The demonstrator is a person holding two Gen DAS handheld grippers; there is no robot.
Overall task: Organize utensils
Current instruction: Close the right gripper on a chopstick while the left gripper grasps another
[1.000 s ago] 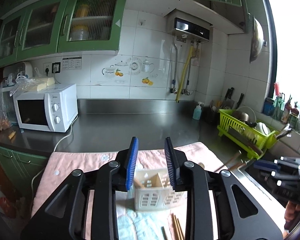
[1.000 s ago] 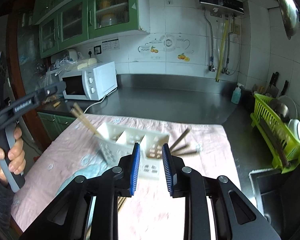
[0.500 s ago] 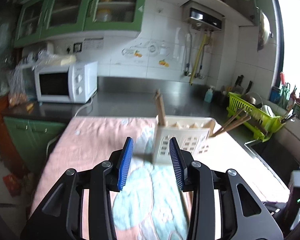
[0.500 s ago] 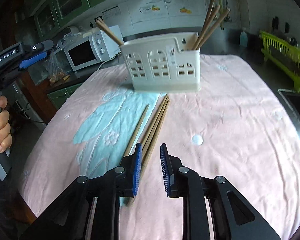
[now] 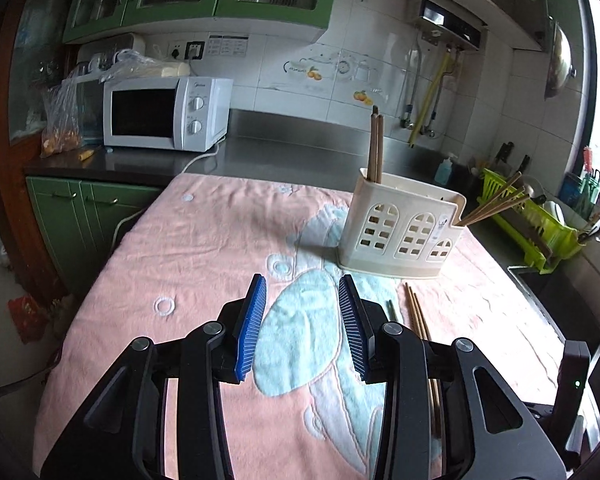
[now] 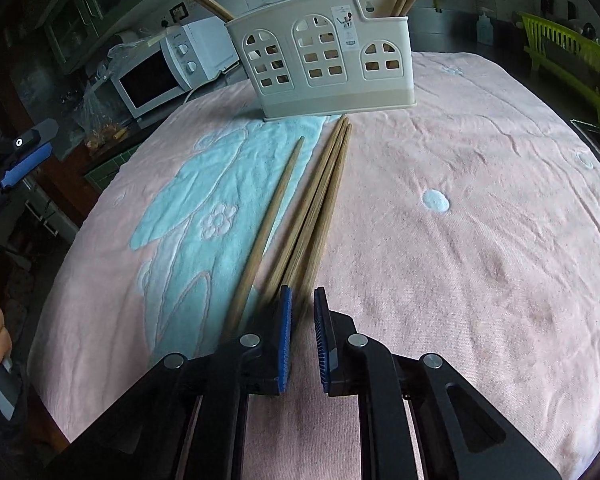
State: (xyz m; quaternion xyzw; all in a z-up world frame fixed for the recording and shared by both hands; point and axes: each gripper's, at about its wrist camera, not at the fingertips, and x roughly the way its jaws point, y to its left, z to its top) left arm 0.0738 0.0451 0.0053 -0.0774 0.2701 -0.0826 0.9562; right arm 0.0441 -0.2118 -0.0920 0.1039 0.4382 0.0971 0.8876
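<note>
Right wrist: our right gripper [image 6: 302,336] jaws narrowly spread over bunched chopsticks [image 6: 320,200]; we risk pinching several.

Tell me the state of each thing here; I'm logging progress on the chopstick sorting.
Left gripper: open, empty, above the towel.
Right gripper: fingers narrowly apart around the near ends of the bundled chopsticks, not yet closed.
Bundled chopsticks: lying flat together on the towel.
Single chopstick: lying flat, apart from the bundle.
Utensil holder: upright, chopsticks standing in both end compartments.
Towel: spread flat.
</note>
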